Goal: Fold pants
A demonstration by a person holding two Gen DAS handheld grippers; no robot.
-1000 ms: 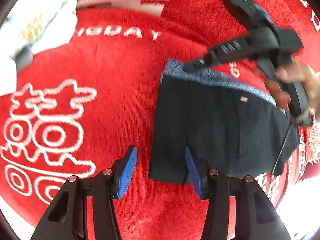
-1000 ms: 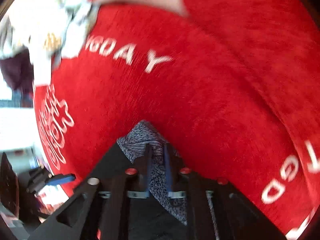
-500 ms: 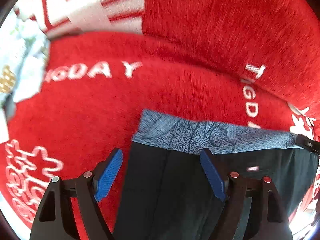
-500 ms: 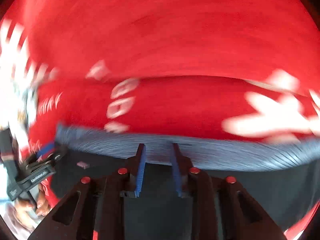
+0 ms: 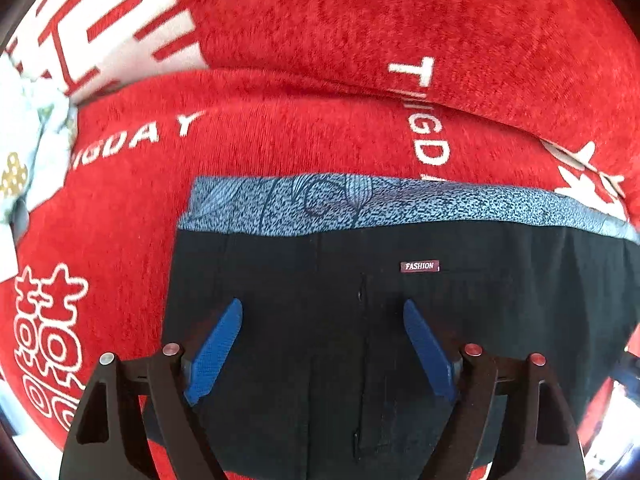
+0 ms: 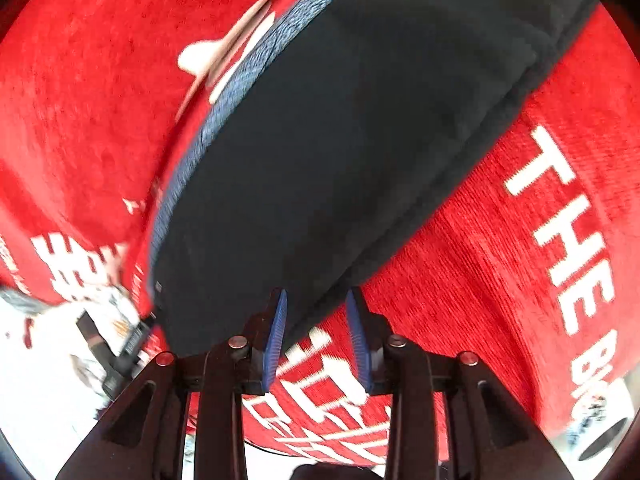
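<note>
Left gripper point(image 5: 322, 346) spread wide over dark pants point(image 5: 360, 320); right gripper point(image 6: 318, 312) parted, empty, at pants' edge

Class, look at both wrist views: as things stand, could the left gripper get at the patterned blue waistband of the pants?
Probably yes. The left gripper hangs open over the black pants, and the blue waistband lies just ahead with nothing on it. The right gripper is at another edge.

Red blanket point(image 5: 280, 152), white lettering, as surface; folded black pants point(image 5: 320, 300) flat on it.
</note>
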